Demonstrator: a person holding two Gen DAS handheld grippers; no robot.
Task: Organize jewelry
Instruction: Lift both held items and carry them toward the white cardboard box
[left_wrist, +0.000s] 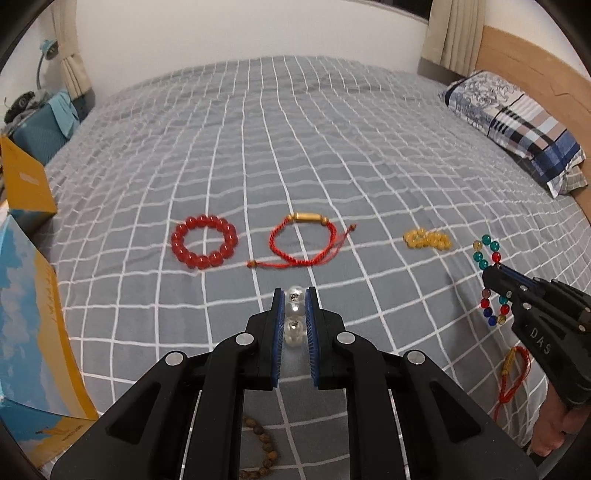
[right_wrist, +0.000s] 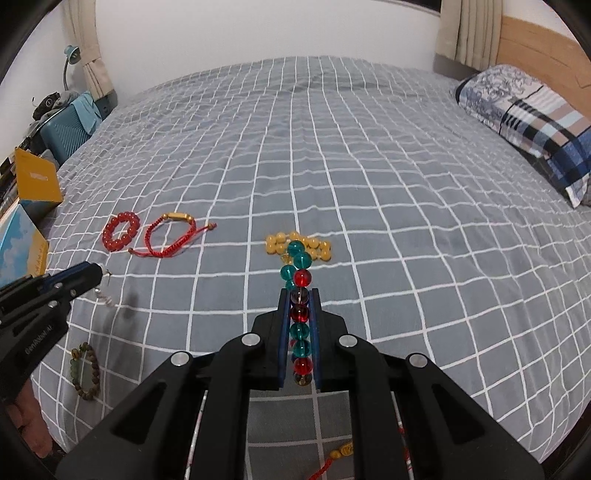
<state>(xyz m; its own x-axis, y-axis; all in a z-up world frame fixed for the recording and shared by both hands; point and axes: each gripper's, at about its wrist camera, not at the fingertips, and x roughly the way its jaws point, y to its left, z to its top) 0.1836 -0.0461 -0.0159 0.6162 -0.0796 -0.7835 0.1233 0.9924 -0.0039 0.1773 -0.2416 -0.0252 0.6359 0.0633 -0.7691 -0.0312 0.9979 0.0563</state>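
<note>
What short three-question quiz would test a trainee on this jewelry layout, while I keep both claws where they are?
1. True or false: the left claw is shut on the clear bead bracelet.
2. Which piece does the right claw hold?
A. red bead bracelet
B. multicolour bead bracelet
C. yellow bead bracelet
3. Fill in: on the checked bedspread, the red cord bracelet with a gold tube lies between the red bead bracelet and the ____ bead bracelet.

Key: 1 true; 2 B; 3 yellow.
</note>
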